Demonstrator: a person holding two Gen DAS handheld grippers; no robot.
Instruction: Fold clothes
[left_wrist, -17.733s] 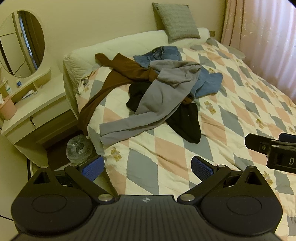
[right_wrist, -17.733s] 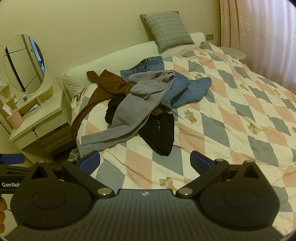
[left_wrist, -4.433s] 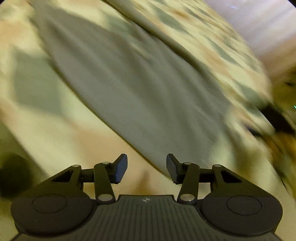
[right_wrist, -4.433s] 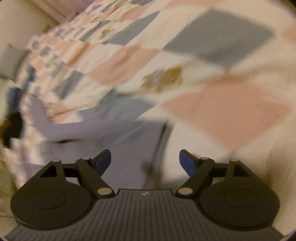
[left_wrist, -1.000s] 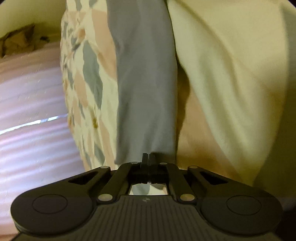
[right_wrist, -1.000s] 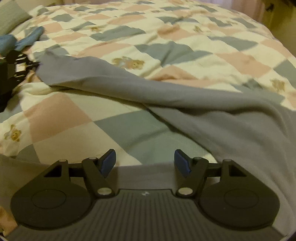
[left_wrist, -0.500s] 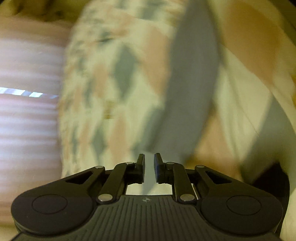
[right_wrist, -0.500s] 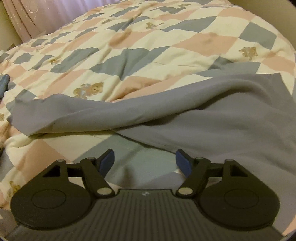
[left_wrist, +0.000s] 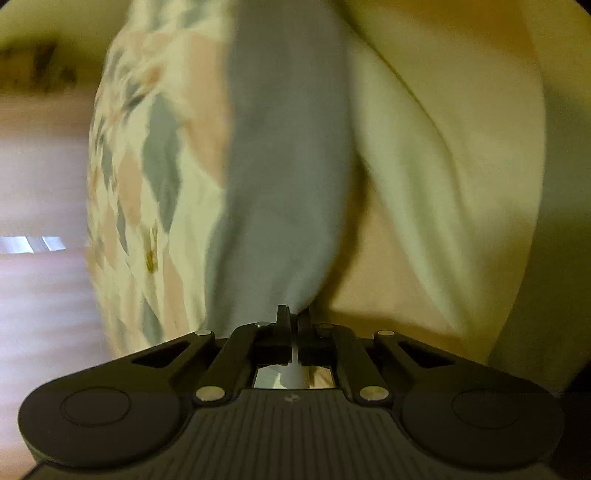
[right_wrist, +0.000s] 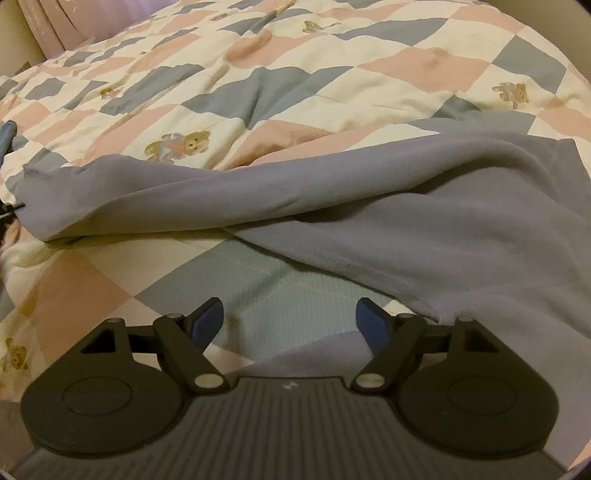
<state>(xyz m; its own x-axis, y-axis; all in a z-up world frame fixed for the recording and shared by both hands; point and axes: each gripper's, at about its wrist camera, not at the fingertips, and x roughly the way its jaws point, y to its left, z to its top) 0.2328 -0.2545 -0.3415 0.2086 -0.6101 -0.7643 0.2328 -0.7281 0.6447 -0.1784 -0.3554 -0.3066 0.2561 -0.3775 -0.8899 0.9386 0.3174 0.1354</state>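
Note:
A grey garment (right_wrist: 443, 229) lies spread on the checked quilt (right_wrist: 258, 92), one long part (right_wrist: 166, 192) stretching to the left. In the left wrist view the same grey cloth (left_wrist: 288, 166) runs down into my left gripper (left_wrist: 293, 317), which is shut on its end; this view is blurred. My right gripper (right_wrist: 291, 314) hovers low over the quilt just in front of the garment's hem (right_wrist: 351, 266). Its jaws are opening, with only bare quilt between the blue pads (right_wrist: 210, 314).
The quilt with bear prints (right_wrist: 181, 146) covers the whole bed. A pink curtain (right_wrist: 55, 22) hangs at the far left. A strip of blue denim (right_wrist: 5, 131) shows at the left edge. The quilt's edge (left_wrist: 110, 184) drops away in the left wrist view.
My left gripper parted slightly half a second ago and is shut again on the grey cloth, lifted a little. My right gripper's jaws spread wider and it rolled nearer the hem.

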